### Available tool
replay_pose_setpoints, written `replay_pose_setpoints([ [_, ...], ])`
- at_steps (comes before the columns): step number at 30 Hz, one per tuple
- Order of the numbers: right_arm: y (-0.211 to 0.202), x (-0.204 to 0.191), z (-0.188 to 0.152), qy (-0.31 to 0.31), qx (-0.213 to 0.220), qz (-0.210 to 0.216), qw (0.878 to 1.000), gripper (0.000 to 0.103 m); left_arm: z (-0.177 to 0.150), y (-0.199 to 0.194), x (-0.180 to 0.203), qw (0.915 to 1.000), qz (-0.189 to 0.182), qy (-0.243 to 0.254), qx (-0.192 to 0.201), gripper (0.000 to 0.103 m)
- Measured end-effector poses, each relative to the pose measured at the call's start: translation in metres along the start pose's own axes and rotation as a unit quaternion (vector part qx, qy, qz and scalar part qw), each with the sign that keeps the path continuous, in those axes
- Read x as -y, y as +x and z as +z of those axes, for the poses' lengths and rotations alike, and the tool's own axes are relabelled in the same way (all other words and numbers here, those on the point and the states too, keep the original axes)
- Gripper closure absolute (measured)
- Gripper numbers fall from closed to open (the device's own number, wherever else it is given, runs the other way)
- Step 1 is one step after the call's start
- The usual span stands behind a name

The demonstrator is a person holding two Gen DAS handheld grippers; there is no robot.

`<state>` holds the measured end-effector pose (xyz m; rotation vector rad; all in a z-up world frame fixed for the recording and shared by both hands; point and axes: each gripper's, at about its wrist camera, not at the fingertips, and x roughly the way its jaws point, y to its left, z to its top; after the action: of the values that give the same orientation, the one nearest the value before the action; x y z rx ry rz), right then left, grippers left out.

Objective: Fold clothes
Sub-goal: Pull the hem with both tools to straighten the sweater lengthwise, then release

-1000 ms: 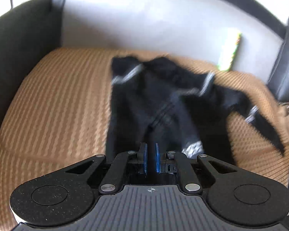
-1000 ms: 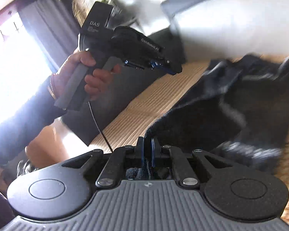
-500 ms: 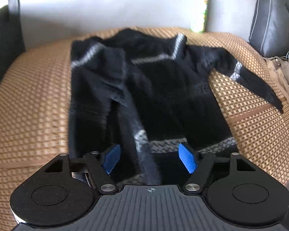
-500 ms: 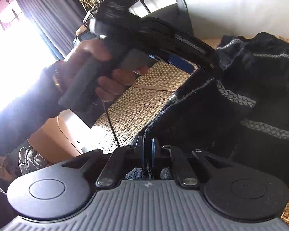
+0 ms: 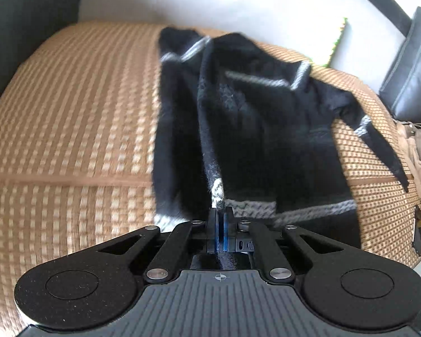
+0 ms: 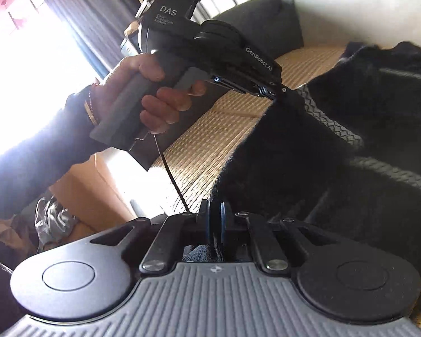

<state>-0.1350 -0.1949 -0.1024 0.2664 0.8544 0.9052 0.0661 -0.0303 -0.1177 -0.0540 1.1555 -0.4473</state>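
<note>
A: Where is the sweater [image 5: 266, 129] lying?

B: On the woven mat [image 5: 70, 118], right of the mat's middle. Its long axis runs from the hem band, nearest the camera, away toward the white backrest. One sleeve trails off toward the mat's right edge, near the dark cushion [image 5: 409, 67].

A: And the left gripper [image 5: 219, 219]?

B: Its blue pads are pressed nearly together on a ridge of knit at the hem. That ridge climbs straight away from the jaws, so this flap is lifted off the mat.

A: The right gripper [image 6: 215, 219]?

B: Also pinched tight on dark fabric, lower down on the same hem side. In its view the other gripper [image 6: 278, 91] sits higher and further along the edge, with the patterned band stretched between them.

A: So which way does the fold go?

B: My guess is across the long axis: both grips sit at the mat's near side of the sweater, so the held edge would travel over the body. The left one is higher and nearer the centre line; it probably leads.
</note>
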Motion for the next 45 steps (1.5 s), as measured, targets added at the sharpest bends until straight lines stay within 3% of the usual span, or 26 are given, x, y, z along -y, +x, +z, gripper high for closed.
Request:
replay_pose_setpoints([
  [3, 0.020, -0.002, -0.004, -0.002, -0.029, 0.004, 1.000, 0.095, -0.008, 0.010, -0.009, 1.0000, 0.002, 0.001, -0.009, 0.102],
  [6, 0.036, -0.003, -0.011, -0.001, -0.053, 0.002, 0.999, 0.095, -0.015, 0.017, -0.014, 0.9999, 0.005, 0.007, -0.015, 0.083],
  [9, 0.047, -0.002, -0.019, 0.001, -0.071, 0.000, 0.997, 0.092, -0.023, 0.006, -0.014, 1.0000, 0.003, 0.008, 0.000, 0.071],
  [11, 0.051, 0.002, -0.023, 0.010, -0.079, -0.001, 0.997, 0.088, -0.030, -0.005, -0.013, 0.9999, 0.002, 0.009, 0.012, 0.063],
  [13, 0.052, 0.005, -0.027, 0.026, -0.086, 0.003, 0.996, 0.076, -0.037, -0.016, -0.012, 0.9997, 0.001, 0.010, 0.024, 0.061],
  [15, 0.047, 0.004, -0.030, 0.029, -0.087, 0.010, 0.996, 0.076, -0.044, -0.026, -0.011, 0.9993, -0.001, 0.011, 0.037, 0.057],
  [24, 0.000, 0.018, -0.041, 0.091, -0.006, -0.022, 0.996, 0.076, -0.068, -0.058, 0.003, 0.9962, -0.020, 0.028, 0.080, 0.055],
  [28, 0.012, 0.021, -0.045, 0.103, -0.006, -0.029, 0.994, 0.076, -0.077, -0.028, 0.016, 0.9966, 0.018, 0.057, 0.056, 0.054],
  [31, 0.020, 0.024, -0.051, 0.112, -0.017, -0.045, 0.993, 0.080, -0.092, 0.006, 0.013, 0.9967, 0.055, 0.058, 0.017, 0.056],
  [36, -0.035, 0.028, -0.053, 0.105, 0.029, -0.091, 0.990, 0.075, -0.089, -0.025, 0.013, 0.9981, 0.033, 0.023, 0.048, 0.051],
  [40, -0.079, 0.031, -0.054, 0.099, 0.067, -0.127, 0.985, 0.066, -0.093, -0.057, 0.037, 0.9902, 0.064, 0.073, 0.101, 0.041],
  [45, -0.124, 0.047, -0.086, 0.147, 0.081, -0.176, 0.970, 0.066, -0.112, -0.061, 0.059, 0.9918, 0.020, 0.079, 0.098, 0.038],
])
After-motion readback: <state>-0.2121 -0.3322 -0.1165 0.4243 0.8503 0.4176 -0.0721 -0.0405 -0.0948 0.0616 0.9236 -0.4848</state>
